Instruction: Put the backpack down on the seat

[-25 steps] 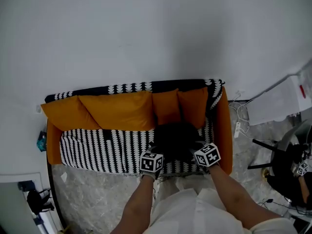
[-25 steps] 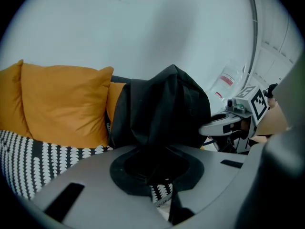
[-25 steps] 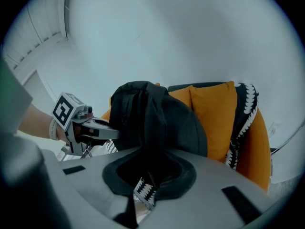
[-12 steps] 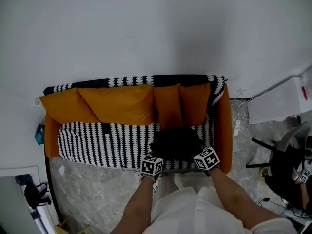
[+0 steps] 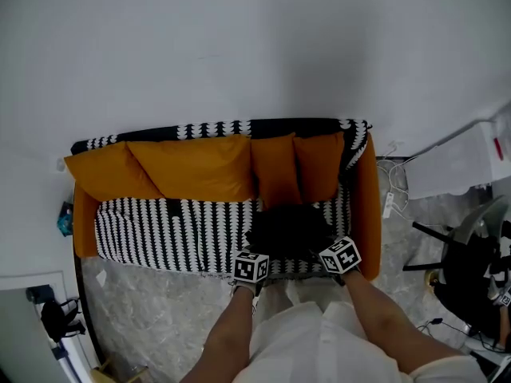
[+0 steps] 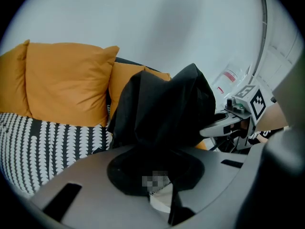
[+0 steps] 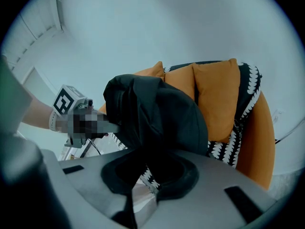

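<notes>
Backpack (image 5: pixel 289 228) lies dark and slumped on the right end of the striped seat (image 5: pixel 160 238) in the head view. It is in front of the orange cushions (image 5: pixel 200 174) and just beside the armrest (image 5: pixel 366 214). Its width runs from the left gripper (image 5: pixel 252 254) to the right gripper (image 5: pixel 332 247), which flank its near edge equally close. A grey stone floor (image 5: pixel 152 309) and a bare wall (image 5: pixel 239 46) surround the sofa.

Left gripper view: the bag rises straight ahead of the jaws, which clamp a fold of its black fabric.

Right gripper view: the jaws have just been opening and stand slightly apart, with a black strap running loosely between them. The seat appears to carry the bag's weight, so release looks near.
</notes>
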### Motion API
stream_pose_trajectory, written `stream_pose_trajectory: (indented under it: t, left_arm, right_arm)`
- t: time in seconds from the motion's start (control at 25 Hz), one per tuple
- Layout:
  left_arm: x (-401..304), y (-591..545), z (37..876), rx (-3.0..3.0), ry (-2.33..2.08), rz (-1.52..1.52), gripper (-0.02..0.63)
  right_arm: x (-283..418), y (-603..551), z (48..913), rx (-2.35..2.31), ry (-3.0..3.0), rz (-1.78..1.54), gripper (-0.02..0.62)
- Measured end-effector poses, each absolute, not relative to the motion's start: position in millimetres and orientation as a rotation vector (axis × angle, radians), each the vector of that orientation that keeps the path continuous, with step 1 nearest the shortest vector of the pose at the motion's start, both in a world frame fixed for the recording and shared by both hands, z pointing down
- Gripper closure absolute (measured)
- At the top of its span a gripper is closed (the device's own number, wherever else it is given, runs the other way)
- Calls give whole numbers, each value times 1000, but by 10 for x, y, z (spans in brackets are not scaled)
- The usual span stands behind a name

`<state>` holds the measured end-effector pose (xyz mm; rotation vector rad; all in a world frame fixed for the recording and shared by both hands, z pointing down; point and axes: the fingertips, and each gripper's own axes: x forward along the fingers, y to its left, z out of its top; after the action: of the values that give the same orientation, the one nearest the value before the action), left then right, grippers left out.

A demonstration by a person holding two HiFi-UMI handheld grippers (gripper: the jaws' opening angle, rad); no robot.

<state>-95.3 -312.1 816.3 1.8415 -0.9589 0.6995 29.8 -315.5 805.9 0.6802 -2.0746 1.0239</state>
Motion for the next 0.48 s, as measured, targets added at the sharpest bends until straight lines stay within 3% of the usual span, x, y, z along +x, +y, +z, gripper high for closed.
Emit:
stream_pose_trajectory:
  t: [0.48]
  left_arm:
    - [-1098,-3155,8107,1817,-984,668,476]
  right_arm:
    - [305,-3211,7991,710,-2075,1013,464]
